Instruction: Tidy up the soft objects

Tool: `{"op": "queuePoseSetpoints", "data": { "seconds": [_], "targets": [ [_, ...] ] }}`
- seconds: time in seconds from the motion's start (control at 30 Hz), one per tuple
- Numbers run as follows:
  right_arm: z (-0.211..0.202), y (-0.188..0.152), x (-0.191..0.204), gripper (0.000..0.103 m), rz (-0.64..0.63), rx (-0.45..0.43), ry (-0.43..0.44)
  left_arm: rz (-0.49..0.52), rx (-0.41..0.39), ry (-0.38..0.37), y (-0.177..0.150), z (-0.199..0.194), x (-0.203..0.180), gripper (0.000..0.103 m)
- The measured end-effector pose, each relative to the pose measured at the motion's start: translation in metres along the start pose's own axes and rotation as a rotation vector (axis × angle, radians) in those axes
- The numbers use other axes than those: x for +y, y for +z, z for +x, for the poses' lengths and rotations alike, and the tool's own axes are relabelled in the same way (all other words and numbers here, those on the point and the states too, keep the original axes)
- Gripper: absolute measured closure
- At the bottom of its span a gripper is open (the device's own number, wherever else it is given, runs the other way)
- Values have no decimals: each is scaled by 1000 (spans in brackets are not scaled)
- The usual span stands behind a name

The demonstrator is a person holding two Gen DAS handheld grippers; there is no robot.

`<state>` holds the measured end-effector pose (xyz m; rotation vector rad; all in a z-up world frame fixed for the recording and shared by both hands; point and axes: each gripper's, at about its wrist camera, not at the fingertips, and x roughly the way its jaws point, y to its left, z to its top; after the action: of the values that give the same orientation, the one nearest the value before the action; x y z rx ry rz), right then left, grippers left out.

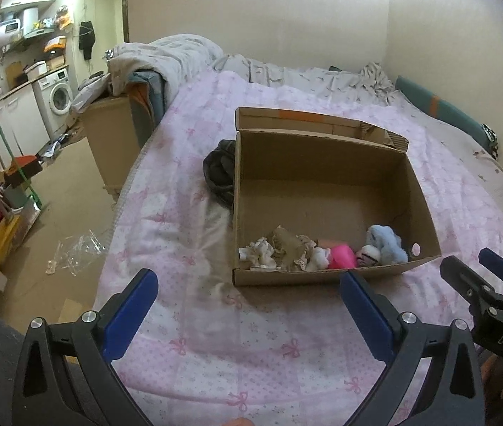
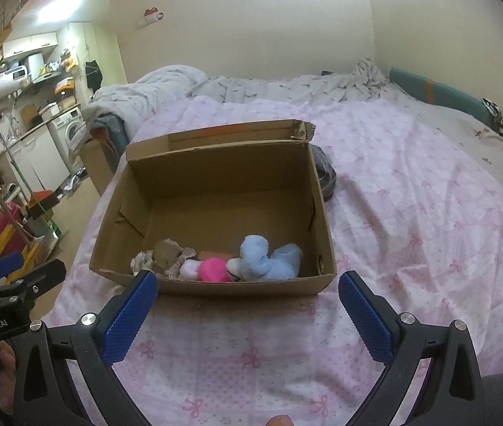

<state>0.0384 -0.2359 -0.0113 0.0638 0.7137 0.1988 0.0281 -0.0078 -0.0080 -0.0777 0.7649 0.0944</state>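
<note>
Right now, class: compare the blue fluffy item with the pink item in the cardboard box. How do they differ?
The blue fluffy item is pale, shaggy and sprawled; the pink item is vivid, smoother and rounded. The blue one looks larger and lies nearer the box's right wall; the pink one sits mid-row. Both rest against the cardboard box's near wall.

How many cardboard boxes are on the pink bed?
1. The cardboard box sits open on the pink bedspread, soft things along its near wall. Another box stands on the floor, off the bed.

Open cardboard box (image 1: 326,191) on the bed (image 1: 187,234): soft objects (image 1: 322,252) lie along its near wall, dark clothing (image 1: 220,174) touches its left wall. Left hand-held gripper (image 1: 248,301), jaws spread, sits before the box.
</note>
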Motion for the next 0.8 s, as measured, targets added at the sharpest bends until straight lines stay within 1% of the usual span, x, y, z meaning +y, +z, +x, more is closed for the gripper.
{"op": "queuePoseSetpoints", "data": {
  "seconds": [0.3, 0.8],
  "targets": [
    [-1, 1, -4, 0, 28, 5, 4, -13, -4, -2, 1, -3, 4, 1],
    [-2, 0, -3, 0, 15, 9, 9, -2, -6, -11, 0, -3, 1, 1]
  ]
}}
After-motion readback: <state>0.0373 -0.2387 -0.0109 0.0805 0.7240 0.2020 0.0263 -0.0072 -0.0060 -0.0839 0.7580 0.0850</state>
